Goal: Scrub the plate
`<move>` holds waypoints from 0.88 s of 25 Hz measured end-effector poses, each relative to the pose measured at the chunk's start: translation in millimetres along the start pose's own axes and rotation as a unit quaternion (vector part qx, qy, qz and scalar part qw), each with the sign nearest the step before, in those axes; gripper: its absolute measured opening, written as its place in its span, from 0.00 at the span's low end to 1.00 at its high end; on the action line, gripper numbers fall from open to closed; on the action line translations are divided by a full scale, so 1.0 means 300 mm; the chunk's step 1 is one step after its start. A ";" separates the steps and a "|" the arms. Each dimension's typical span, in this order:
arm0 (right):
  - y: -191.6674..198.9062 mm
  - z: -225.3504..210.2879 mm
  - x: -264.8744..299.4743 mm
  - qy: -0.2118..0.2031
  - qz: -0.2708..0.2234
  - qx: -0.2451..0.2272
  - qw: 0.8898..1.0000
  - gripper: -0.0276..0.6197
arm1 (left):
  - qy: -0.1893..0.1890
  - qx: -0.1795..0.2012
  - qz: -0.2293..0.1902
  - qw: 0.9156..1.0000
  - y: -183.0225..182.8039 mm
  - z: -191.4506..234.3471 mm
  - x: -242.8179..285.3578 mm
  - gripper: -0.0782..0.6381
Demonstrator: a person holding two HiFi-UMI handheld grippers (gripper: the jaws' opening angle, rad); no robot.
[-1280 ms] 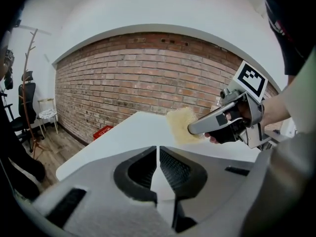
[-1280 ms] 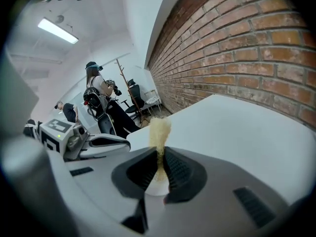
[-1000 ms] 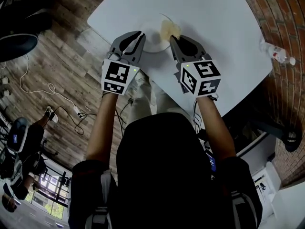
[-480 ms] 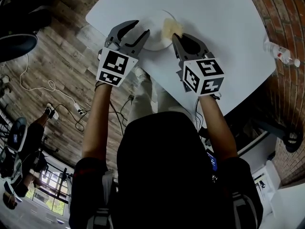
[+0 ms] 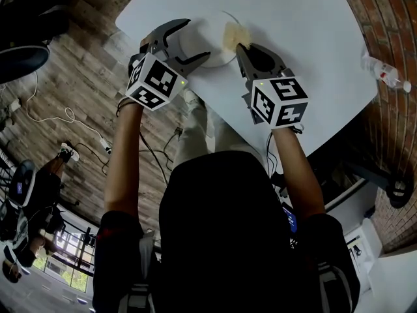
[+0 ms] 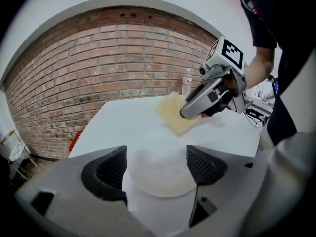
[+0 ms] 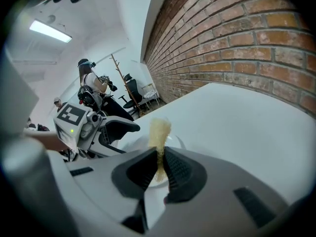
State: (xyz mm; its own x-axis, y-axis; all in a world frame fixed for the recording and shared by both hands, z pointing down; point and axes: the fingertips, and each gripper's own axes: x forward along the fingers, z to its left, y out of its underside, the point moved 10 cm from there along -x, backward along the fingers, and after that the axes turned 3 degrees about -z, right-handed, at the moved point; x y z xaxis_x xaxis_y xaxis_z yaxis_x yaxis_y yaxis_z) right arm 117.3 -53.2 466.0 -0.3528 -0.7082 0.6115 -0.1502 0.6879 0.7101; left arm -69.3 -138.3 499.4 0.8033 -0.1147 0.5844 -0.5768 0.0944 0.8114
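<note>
Grey left tongs (image 5: 194, 39) are opening, spread wide about the near edge of the white plate (image 5: 212, 41). The plate lies between them but is not pressed, so nothing is gripped. Before any pressure is applied, the rim is best pinched or the plate pinned flat, lest it be slid across the smooth counter (image 5: 300, 25). Just beyond, at the plate's far edge, a yellow sponge (image 5: 233, 36) is clenched in the right tongs (image 5: 240, 48). It should be laid flat and drawn across in overlapping strokes.
</note>
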 end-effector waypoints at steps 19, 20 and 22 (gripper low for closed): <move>0.041 0.015 0.015 -0.013 0.022 0.005 1.000 0.10 | 0.051 0.012 0.057 0.997 0.051 -0.016 0.057 0.67; 0.041 0.015 0.016 -0.013 0.023 0.005 1.000 0.10 | 0.053 0.009 0.058 0.997 0.051 -0.015 0.057 0.67; 0.041 0.015 0.018 -0.014 0.024 0.005 1.000 0.10 | 0.054 0.005 0.058 0.997 0.051 -0.013 0.058 0.67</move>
State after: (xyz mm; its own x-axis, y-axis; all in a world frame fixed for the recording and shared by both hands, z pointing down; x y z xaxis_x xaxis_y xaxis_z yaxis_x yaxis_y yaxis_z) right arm 109.5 -47.7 476.4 -0.3846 -0.6700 0.6350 -0.1415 0.7225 0.6767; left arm -63.6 -134.8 521.9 0.7420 0.0038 0.6704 -0.6679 0.0919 0.7386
